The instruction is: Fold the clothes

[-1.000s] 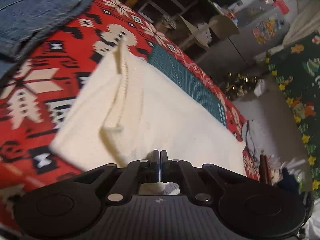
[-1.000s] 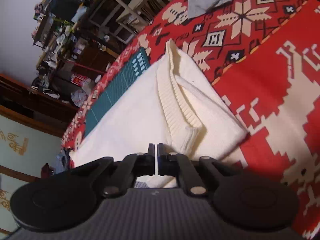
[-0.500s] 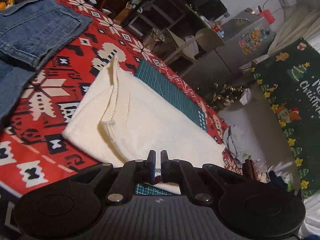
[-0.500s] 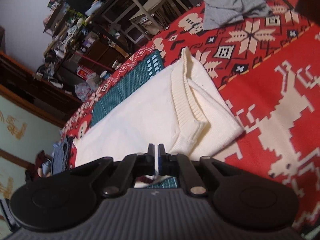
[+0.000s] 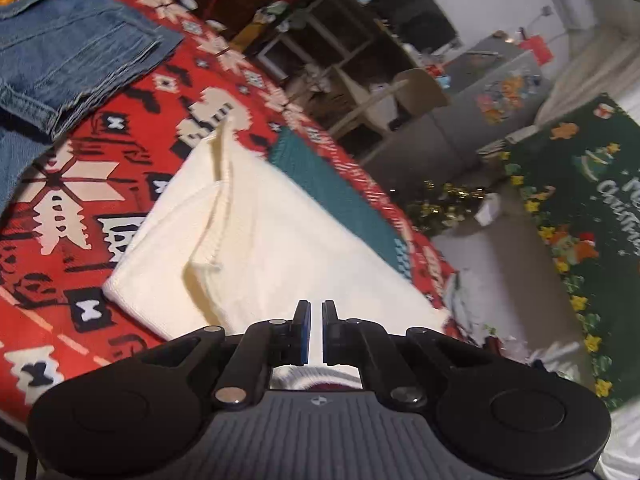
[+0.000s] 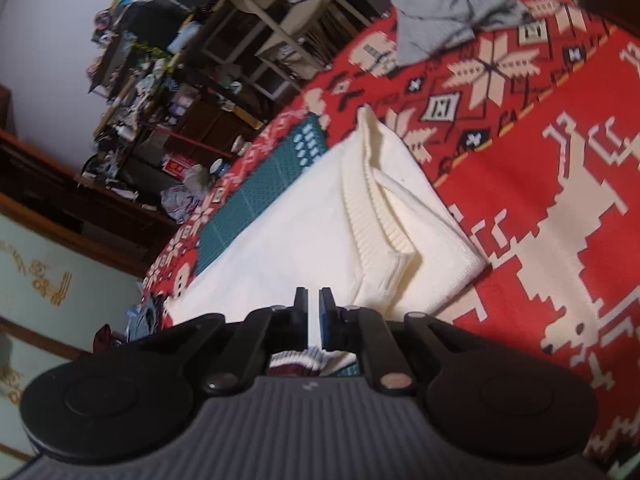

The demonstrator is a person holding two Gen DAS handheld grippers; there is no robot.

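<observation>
- Cream knit sweater (image 5: 280, 240) lies folded on the red patterned blanket (image 5: 80, 200); roughly rectangular, w/ a ribbed band (image 6: 360, 208) running up over the top layer to a raised point at the far end.
- Under the near edge a bit of maroon-and-white striped hem (image 6: 296, 360) shows, seen thru the gap behind the right fingers.
- Sweater partly covers a green cutting mat (image 5: 340, 188), which sticks out along its far side.
- Left gripper (image 5: 316, 316): narrow slit between the blue-padded fingers, cream knit visible thru it; nothing clamped, no pad pressing on cloth. Hangs just over the sweater's near edge.
- Right gripper (image 6: 314, 304): jaws opening, small gap; white fabric seen thru the gap but pads not pinching it. Also just above the near edge, on the side w/ the folded corner.
- Folded blue denim (image 5: 68, 64) sits on the blanket, well apart from the sweater, in left view.
- Crumpled grey garment (image 6: 452, 4) at the blanket's far end in right view.
- Beyond the blanket: cluttered shelves (image 6: 160, 92), pale chair (image 6: 276, 4), green Christmas rug (image 5: 580, 220) on the floor.
</observation>
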